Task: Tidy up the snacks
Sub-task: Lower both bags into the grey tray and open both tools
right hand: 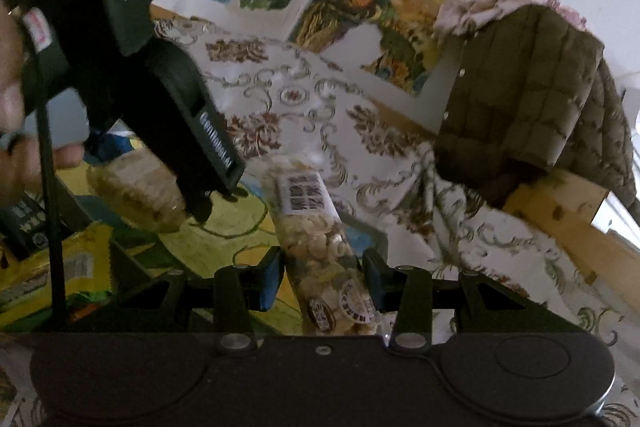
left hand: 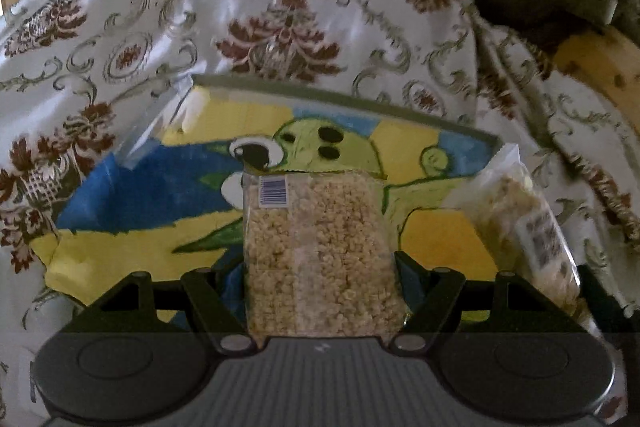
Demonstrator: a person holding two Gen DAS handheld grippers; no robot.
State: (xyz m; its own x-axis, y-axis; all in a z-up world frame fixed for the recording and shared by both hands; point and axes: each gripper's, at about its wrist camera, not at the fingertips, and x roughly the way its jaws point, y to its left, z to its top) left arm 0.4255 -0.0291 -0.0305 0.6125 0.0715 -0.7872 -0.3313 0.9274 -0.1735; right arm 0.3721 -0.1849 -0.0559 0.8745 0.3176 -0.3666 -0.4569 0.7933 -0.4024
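Left tool (left hand: 320, 267) grips the puffed-grain pack (left hand: 316, 247), its long axis running along your fingers over the painted tray (left hand: 120, 195). Right tool (right hand: 324, 279) clamps the biscuit tube (right hand: 320, 239) beside the tray's right edge.

No text legible. Barcode sticker (left hand: 274, 191) on puffed-grain packet (left hand: 320, 255); labels on cracker tube (right hand: 320, 247), right of it, too blurred.

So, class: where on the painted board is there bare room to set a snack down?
Bare: the blue-and-yellow left part of the painted board, bordered by the floral tablecloth. Crowded: centre and right, where both held snack bags hang.
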